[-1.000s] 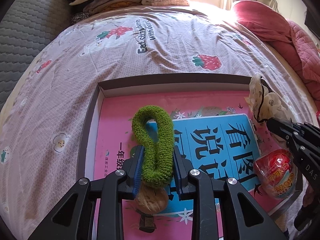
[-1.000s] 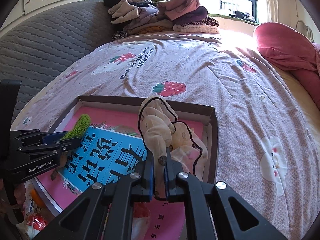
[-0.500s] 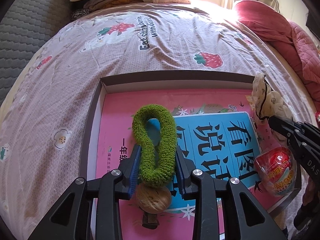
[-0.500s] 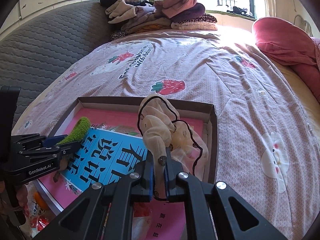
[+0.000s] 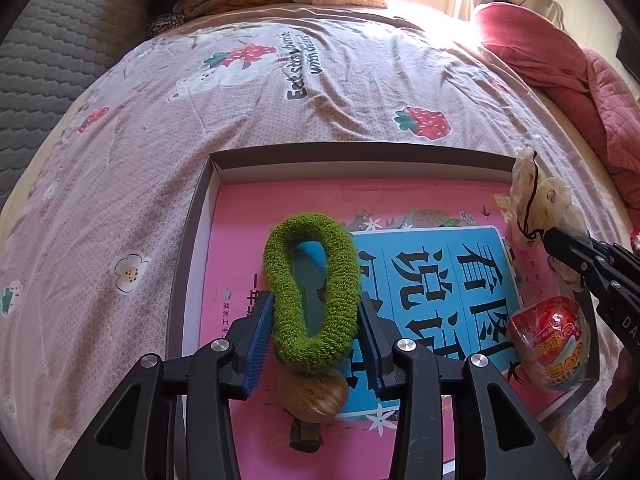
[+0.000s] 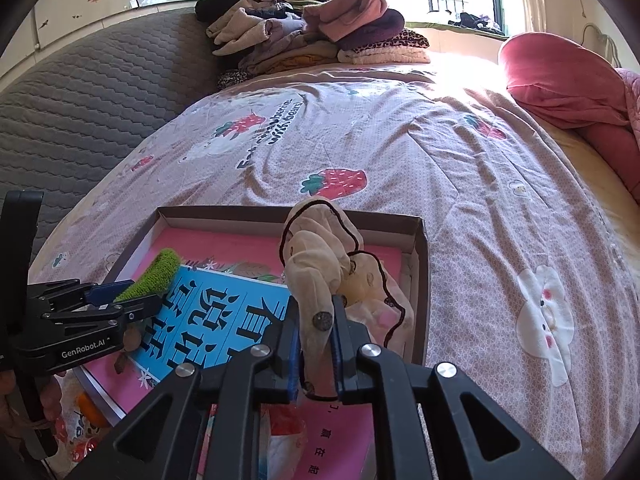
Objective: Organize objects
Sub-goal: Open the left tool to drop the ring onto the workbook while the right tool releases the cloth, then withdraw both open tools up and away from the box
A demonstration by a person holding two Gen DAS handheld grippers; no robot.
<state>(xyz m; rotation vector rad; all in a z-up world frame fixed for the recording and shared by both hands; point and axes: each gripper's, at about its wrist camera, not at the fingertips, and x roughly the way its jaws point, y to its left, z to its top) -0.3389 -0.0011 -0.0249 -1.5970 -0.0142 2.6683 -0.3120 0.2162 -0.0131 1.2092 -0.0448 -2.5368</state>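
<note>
- Left gripper (image 5: 316,332) hangs over the box (image 5: 352,160) on the bed (image 5: 240,92), jaws opening, the green scrunchie (image 5: 312,292) between them and its sides touching the blue pads (image 5: 260,340).
- The scrunchie stands as a loop above the pink book (image 5: 240,248), at the near left of the box.
- A walnut (image 5: 314,394) lies just below it on the book.
- Right gripper (image 6: 316,344) has its jaws opening too, narrowly, the beige scrunchie (image 6: 320,264) between them with the pads against the fabric.
- That one rises over the box's right side.
- A red wrapped egg (image 5: 554,340) rests at the near right corner.
- Folded clothes (image 6: 312,28) sit piled at the far end of the bed.
</note>
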